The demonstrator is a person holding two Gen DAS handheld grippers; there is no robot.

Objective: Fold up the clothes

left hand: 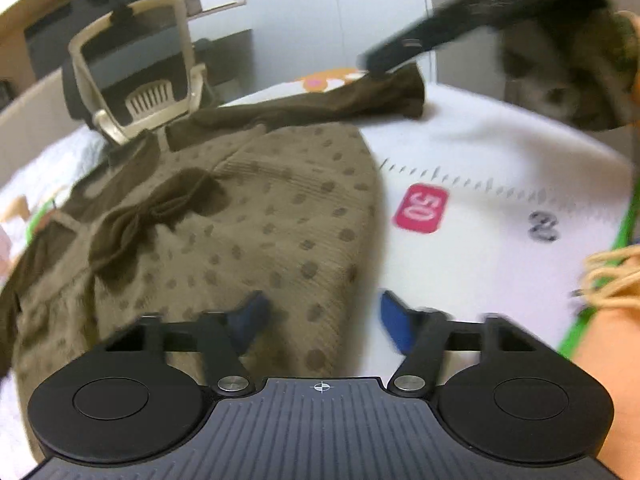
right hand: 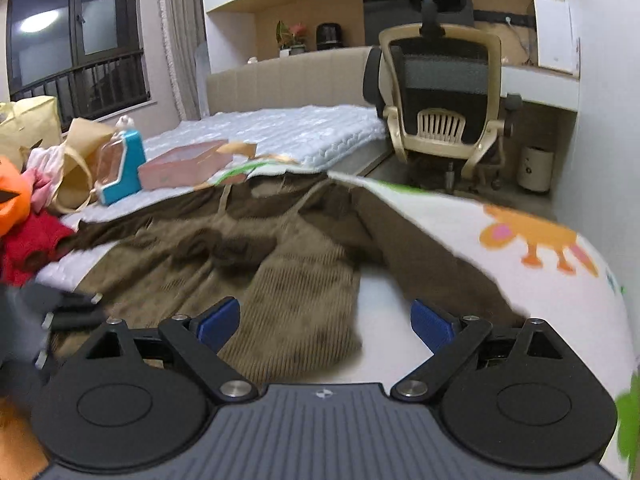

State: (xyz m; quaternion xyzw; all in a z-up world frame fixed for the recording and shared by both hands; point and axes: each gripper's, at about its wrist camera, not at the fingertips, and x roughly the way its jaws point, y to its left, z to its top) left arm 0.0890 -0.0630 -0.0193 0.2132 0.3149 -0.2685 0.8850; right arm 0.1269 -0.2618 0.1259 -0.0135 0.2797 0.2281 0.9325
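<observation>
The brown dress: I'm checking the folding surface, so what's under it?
The brown dress lies on a white play mat printed with a ruler and a pink 50. Whatever print lies beneath it is hidden.

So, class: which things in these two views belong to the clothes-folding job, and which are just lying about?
Belongs to the job:
- brown dotted dress
- its dark bow
- left gripper, open
- right gripper, open

Just lying about:
- office chair
- pink box
- red garment
- blue toy
</observation>
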